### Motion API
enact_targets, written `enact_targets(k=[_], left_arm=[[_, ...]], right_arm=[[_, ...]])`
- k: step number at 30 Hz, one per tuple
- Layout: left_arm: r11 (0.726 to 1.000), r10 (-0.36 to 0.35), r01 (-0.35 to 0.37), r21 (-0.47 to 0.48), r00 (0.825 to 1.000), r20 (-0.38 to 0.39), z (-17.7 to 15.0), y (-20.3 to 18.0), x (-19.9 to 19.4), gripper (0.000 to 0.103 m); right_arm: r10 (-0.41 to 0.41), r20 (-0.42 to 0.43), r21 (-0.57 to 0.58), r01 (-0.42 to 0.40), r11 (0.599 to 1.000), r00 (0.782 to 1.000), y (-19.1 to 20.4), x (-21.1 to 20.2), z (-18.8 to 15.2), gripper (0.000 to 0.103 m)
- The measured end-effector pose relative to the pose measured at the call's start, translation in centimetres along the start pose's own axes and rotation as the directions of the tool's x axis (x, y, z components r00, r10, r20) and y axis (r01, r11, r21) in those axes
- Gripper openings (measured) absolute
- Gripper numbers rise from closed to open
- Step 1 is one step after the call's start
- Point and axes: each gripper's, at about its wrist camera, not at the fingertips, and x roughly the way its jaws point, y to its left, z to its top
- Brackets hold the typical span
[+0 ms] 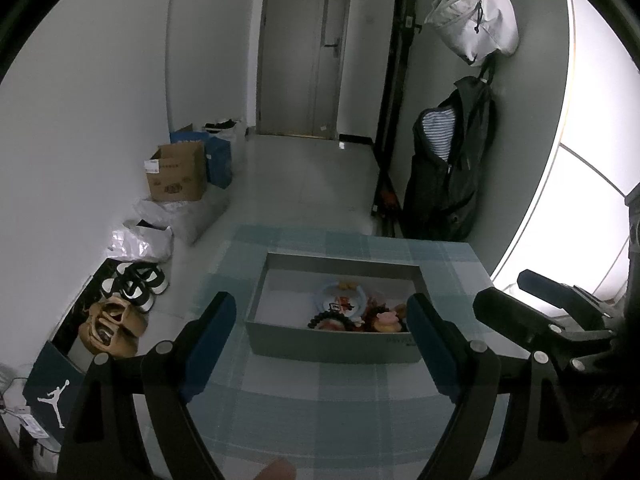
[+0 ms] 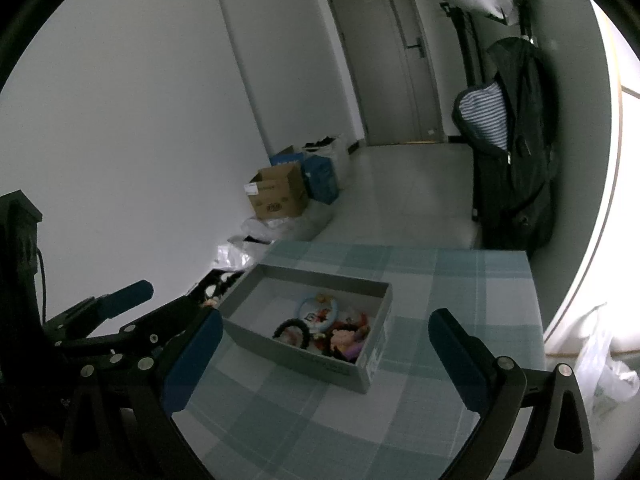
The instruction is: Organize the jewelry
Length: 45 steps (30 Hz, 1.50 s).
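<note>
1. While both hands hover above the checked tablecloth [image 1: 320, 400], the left gripper [image 1: 322, 320] has its jaws spread wide, with nothing between them.
2. Right gripper [image 2: 324, 332]: jaws likewise wide apart, empty.
3. Grey box [image 1: 332, 346]: open-topped, resting on the tablecloth just beyond both sets of fingertips.
4. Jewelry pile [image 1: 352, 312]: inside the box, heaped toward its right half; it includes a round blue piece [image 2: 318, 312] and a dark beaded ring [image 2: 292, 330].
5. Left portion of the box floor: bare.
</note>
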Motion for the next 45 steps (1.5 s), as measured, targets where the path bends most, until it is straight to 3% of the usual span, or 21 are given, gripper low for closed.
enact_targets(k=[45], left_arm=[[0.999,-0.032,0.032,-0.007,0.999,-0.008,0.18,0.49,0.04,0.084]], right_arm=[[-0.005,0.001,0.02,0.005,1.0,1.0,-0.85,-0.29,0.24,0.103]])
